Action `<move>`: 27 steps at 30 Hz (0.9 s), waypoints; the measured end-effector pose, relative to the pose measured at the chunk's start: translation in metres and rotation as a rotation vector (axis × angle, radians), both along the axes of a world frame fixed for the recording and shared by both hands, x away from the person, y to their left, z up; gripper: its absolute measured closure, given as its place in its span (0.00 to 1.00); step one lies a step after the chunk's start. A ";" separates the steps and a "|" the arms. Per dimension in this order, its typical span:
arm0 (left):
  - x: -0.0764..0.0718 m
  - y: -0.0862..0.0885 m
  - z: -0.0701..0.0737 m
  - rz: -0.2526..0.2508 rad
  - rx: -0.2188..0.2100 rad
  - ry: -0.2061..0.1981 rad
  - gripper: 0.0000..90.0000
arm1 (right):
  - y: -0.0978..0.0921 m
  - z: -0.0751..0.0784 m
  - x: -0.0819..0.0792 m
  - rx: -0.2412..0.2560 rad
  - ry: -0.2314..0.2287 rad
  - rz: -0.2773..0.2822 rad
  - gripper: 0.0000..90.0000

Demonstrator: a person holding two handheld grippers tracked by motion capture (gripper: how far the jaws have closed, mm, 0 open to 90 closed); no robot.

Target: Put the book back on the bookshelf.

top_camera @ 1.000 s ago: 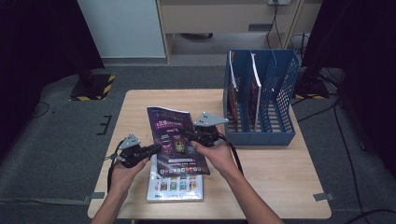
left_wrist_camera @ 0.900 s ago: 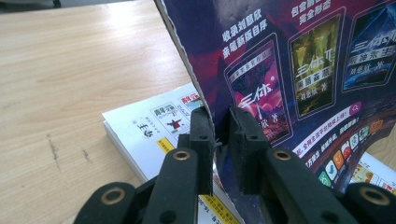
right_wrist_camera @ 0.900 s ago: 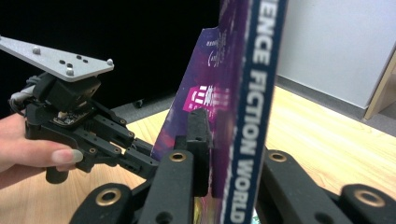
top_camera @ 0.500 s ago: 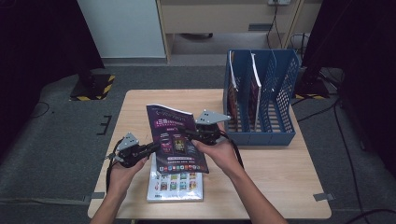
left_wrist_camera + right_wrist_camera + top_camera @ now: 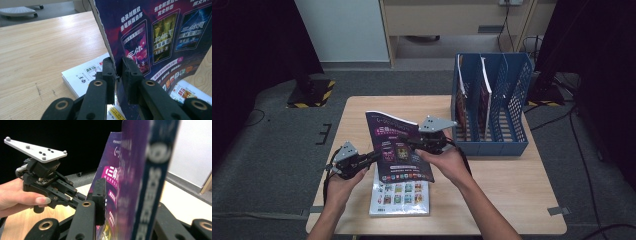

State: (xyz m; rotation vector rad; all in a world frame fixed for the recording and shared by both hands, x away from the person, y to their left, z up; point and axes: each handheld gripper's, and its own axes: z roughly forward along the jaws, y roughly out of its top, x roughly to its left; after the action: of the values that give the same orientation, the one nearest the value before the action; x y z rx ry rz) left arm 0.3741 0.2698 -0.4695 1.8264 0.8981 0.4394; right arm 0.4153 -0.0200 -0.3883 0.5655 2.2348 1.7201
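Observation:
A purple magazine (image 5: pixel 399 147) is held tilted up above the table, between both grippers. My left gripper (image 5: pixel 373 156) is shut on its lower left edge; in the left gripper view the jaws (image 5: pixel 115 68) pinch the cover of the magazine (image 5: pixel 155 37). My right gripper (image 5: pixel 416 145) grips the right side. In the right gripper view the magazine's spine (image 5: pixel 140 182) stands between the jaws of the right gripper (image 5: pixel 120 202) and hides the right jaw. The left gripper (image 5: pixel 50 182) shows beyond it, held by a hand.
A white booklet (image 5: pixel 399 197) lies flat on the wooden table (image 5: pixel 512 200) under the magazine. A blue file rack (image 5: pixel 507 107) stands at the back right with two magazines (image 5: pixel 460 97) upright in its left slots. Its right slots hold nothing.
Both grippers have raised the purple magazine slightly and tipped it a little more upright. The white booklet has not moved.

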 end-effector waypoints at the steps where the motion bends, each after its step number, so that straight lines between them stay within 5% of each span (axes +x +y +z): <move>1: 0.000 0.000 0.000 0.000 0.000 -0.001 0.90 | 0.001 0.001 -0.001 -0.004 -0.004 0.007 0.79; 14: 0.000 -0.002 0.002 -0.012 -0.003 -0.029 0.90 | 0.003 0.008 0.001 0.028 -0.015 0.035 0.80; 27: 0.000 -0.002 0.002 -0.013 0.005 -0.037 0.89 | 0.002 0.007 0.004 0.008 0.006 -0.004 0.93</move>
State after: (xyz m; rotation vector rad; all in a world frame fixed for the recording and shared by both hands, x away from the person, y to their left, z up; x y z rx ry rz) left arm 0.3738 0.2674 -0.4671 1.8220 0.8604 0.4658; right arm 0.4190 -0.0176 -0.3817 0.5769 2.2304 1.7285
